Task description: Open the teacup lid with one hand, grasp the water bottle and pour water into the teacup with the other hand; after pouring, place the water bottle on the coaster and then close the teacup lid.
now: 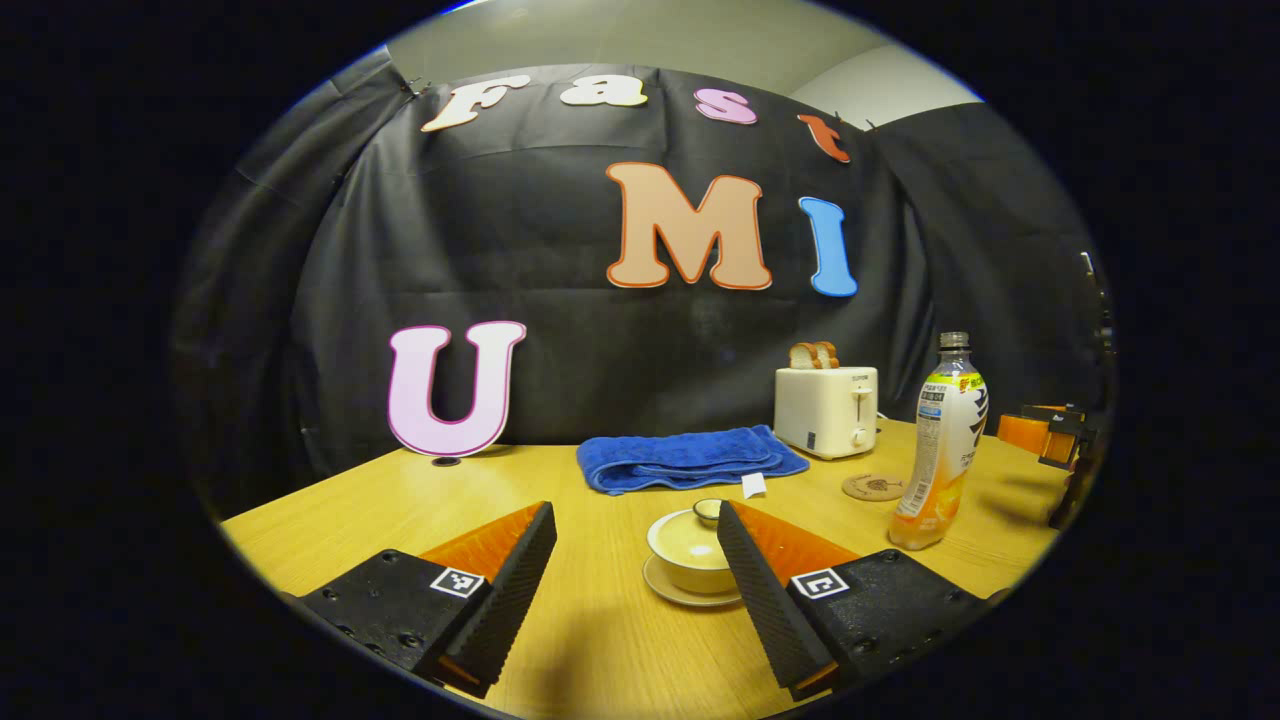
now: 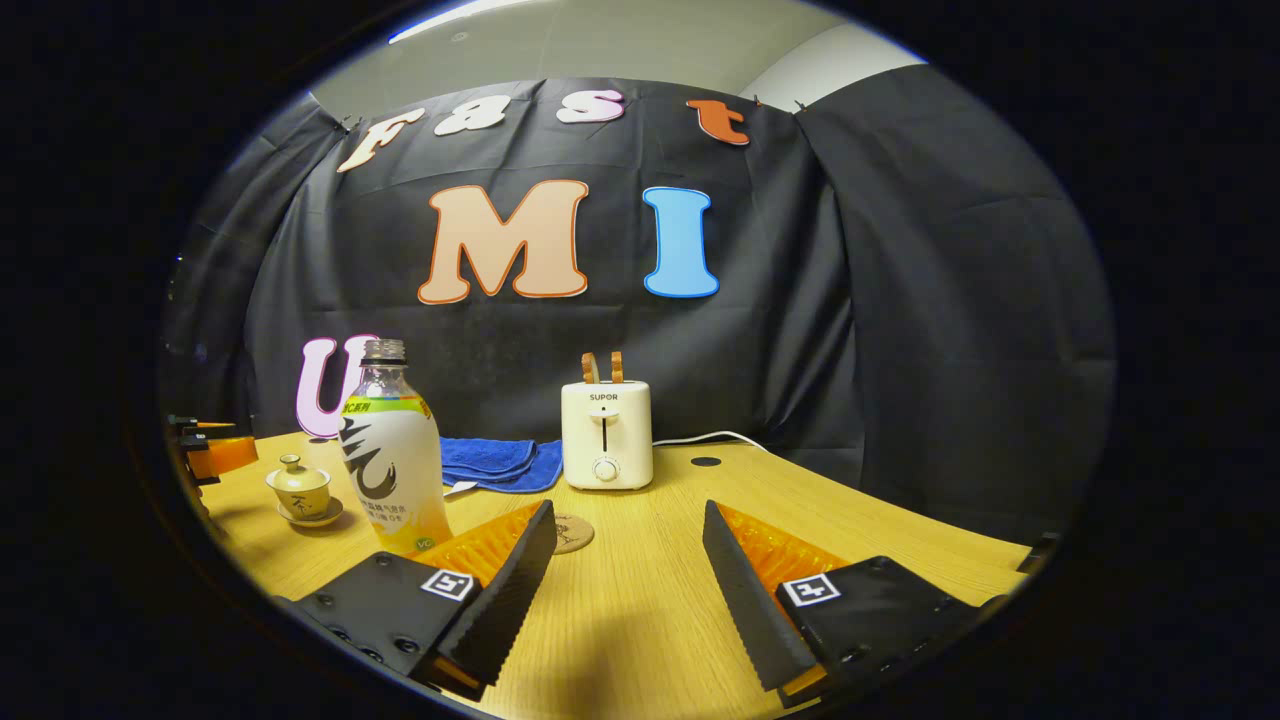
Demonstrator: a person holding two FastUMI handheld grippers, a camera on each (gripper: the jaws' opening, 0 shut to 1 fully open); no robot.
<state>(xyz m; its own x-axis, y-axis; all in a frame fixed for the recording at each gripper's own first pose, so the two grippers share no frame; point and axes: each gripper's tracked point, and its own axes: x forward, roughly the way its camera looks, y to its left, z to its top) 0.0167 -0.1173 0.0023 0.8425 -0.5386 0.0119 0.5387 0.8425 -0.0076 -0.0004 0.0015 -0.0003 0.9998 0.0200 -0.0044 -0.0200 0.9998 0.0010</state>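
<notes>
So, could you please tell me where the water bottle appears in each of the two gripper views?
Left gripper view: the water bottle stands right of centre, beyond the left gripper's right finger.
Right gripper view: the bottle stands lower left, behind the right gripper's left finger.
Shared landmark: the toaster.

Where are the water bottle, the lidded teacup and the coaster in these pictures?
water bottle (image 1: 940,450): left gripper view, on its printed label.
teacup (image 2: 299,487): right gripper view, on the cup's side below the lid.
coaster (image 1: 872,487): left gripper view, on its round top face.
</notes>
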